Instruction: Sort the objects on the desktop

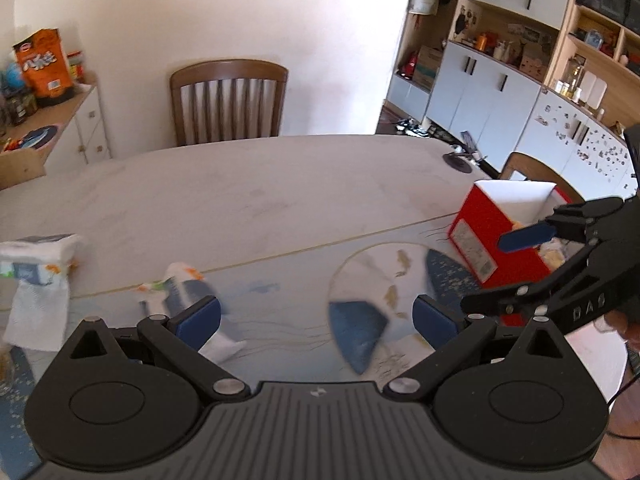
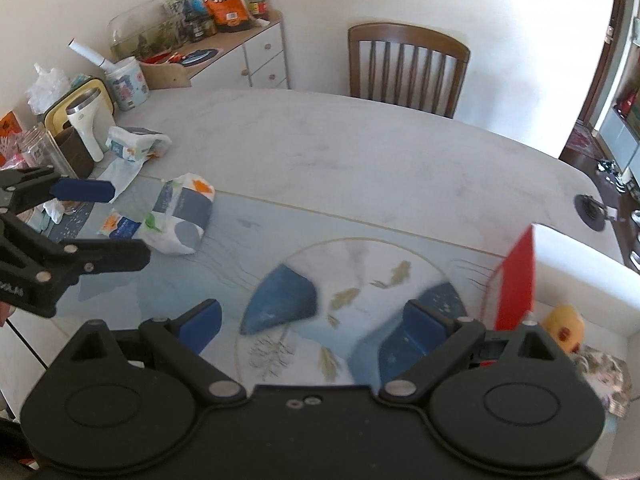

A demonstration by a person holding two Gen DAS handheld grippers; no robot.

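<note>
Pale table (image 2: 360,152) holds tissue packs (image 2: 180,216), red box (image 1: 492,232); both tools (image 1: 316,320) (image 2: 312,324) released, empty.

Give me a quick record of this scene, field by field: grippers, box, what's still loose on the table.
left gripper: open, empty, above the blue patterned mat
right gripper: open, empty, beside the box
red and white open-top box: on the mat's right side, holding a yellow item
loose items: soft printed tissue packs on the left
table: pale marble top
</note>
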